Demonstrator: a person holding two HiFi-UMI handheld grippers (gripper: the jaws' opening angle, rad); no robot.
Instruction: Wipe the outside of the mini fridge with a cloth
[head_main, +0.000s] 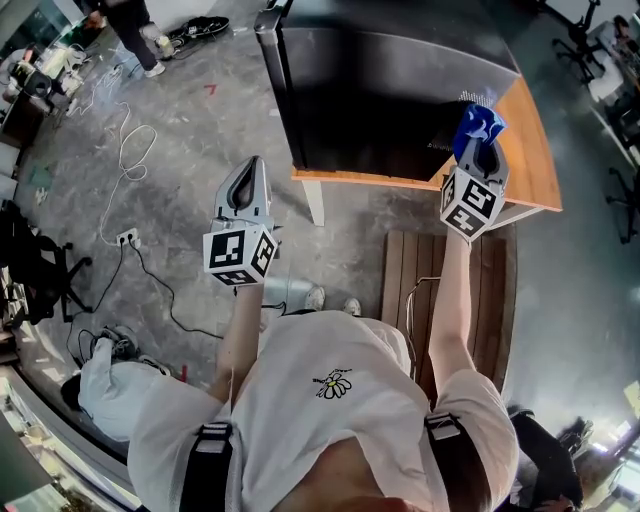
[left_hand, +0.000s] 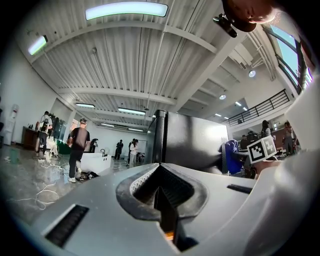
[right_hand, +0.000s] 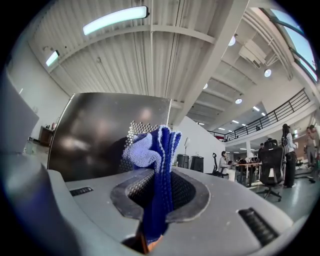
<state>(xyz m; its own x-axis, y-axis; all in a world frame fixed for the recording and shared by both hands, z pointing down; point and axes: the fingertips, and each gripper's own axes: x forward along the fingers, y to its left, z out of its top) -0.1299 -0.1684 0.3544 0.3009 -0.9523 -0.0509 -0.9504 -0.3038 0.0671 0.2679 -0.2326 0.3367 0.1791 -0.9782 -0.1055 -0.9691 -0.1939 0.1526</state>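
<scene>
Blue knit cloth (right_hand: 155, 160) is pinched in the fingers of the right gripper (head_main: 478, 148), beside the glossy black mini fridge (head_main: 390, 80) on the wooden counter (head_main: 540, 170), upper right. The left gripper (head_main: 250, 172) has its fingers closed and empty. Wiping looks about to start; next, press the cloth onto the fridge wall.

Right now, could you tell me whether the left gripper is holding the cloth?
No, the left gripper has its jaws together on nothing, while the blue cloth sits clamped in the right gripper.
</scene>
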